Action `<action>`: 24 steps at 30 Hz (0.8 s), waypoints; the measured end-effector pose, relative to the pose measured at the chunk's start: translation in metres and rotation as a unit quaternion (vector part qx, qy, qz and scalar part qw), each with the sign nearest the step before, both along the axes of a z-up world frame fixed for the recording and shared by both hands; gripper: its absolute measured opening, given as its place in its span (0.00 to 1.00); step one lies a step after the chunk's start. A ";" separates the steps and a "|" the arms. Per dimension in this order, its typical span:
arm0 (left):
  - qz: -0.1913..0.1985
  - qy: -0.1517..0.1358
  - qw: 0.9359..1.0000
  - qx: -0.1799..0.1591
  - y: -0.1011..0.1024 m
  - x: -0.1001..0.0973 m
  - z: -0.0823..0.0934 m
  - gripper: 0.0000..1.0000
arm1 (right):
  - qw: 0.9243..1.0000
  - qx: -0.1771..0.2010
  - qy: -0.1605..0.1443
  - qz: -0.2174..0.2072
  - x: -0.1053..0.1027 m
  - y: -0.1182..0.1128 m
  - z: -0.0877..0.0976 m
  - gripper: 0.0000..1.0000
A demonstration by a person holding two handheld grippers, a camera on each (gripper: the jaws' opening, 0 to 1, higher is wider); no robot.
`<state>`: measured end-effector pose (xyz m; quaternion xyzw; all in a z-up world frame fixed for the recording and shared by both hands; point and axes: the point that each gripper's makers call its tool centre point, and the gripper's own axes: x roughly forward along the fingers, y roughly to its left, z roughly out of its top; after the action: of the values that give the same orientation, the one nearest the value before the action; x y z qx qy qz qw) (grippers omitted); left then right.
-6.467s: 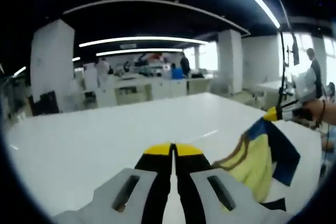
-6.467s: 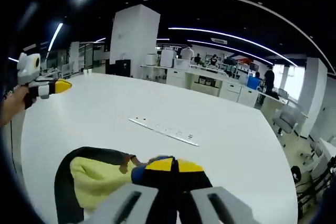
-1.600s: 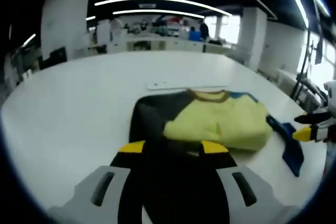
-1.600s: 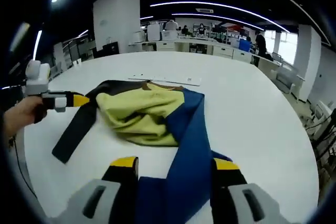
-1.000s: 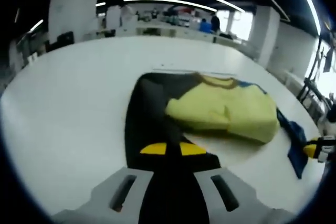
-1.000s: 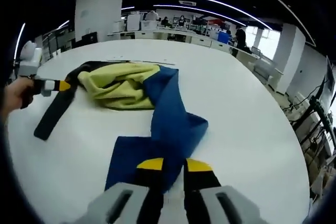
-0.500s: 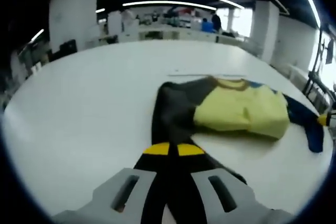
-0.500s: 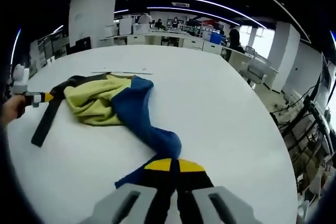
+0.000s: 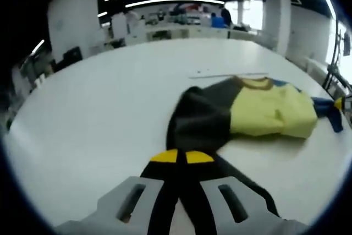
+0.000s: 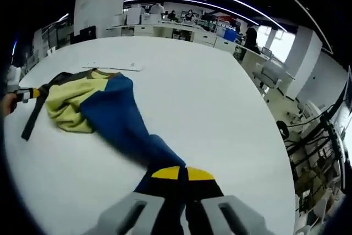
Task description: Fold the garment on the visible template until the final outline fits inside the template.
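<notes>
A garment with a yellow body (image 9: 272, 115), a black sleeve (image 9: 198, 122) and a blue sleeve (image 10: 118, 119) lies on the white table (image 9: 99, 108). My left gripper (image 9: 182, 157) is shut on the end of the black sleeve, which runs from its jaws to the body. At the far right edge of that view the blue sleeve (image 9: 324, 108) ends at the other gripper's yellow tip. My right gripper (image 10: 182, 173) is shut on the end of the blue sleeve. In the right gripper view the yellow body (image 10: 66, 105) and black sleeve (image 10: 33, 116) lie far left, with the left gripper (image 10: 27, 94) held in a hand.
A thin pale strip (image 9: 228, 74) lies on the table just beyond the garment's collar, also seen as the strip (image 10: 113, 66). The table's edge curves round at the right, with office chairs (image 10: 269, 72) past it. Desks and people stand far back.
Both grippers were open over the sleeves, then shut on them. They have since drawn apart, pulling the black and blue sleeves out straight to either side of the yellow body.
</notes>
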<state>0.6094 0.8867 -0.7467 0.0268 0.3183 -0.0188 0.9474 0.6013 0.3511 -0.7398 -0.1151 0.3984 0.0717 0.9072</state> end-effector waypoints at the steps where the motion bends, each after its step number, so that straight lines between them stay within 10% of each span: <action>1: -0.002 0.001 1.000 0.002 -0.002 -0.002 0.001 0.00 | 1.000 0.000 -0.001 -0.002 0.002 -0.002 0.000 0.00; 24: 0.016 0.021 1.000 -0.001 0.026 0.000 -0.011 0.00 | 0.999 -0.019 0.025 -0.043 0.058 -0.061 -0.003 0.00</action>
<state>0.6091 0.9126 -0.7573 0.0203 0.3388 -0.0042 0.9406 0.6597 0.2906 -0.7428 -0.1133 0.4271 0.0280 0.8966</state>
